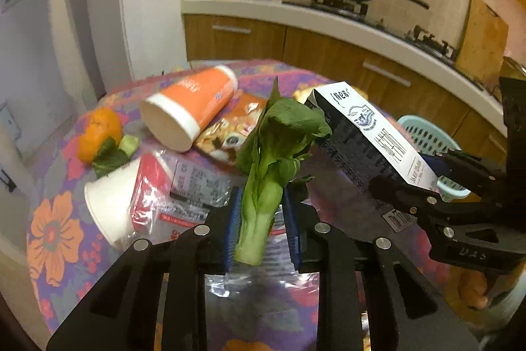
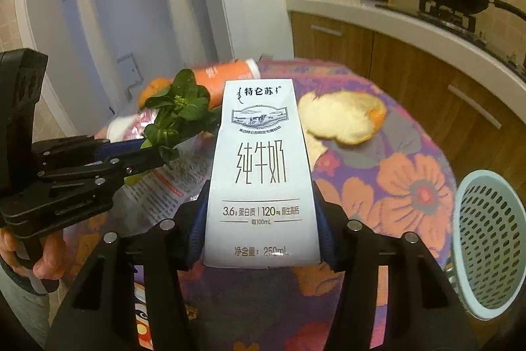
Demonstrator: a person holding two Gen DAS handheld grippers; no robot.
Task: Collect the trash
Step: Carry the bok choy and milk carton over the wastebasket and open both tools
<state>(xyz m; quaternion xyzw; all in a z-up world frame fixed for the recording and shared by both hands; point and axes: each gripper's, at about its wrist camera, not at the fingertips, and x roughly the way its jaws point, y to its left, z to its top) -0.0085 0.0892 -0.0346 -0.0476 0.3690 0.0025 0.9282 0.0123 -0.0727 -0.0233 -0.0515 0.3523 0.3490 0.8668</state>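
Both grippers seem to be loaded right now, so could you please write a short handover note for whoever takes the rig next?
Left gripper: shut on the bok choy stalk, held upright above the table.
Right gripper: shut on the milk carton.
Basket: at the table's right edge; nothing visible inside.
Left on the floral tablecloth: orange cup, white cup, snack wrappers, orange peel, tangerine.
Next, probably: drop both items in the basket.
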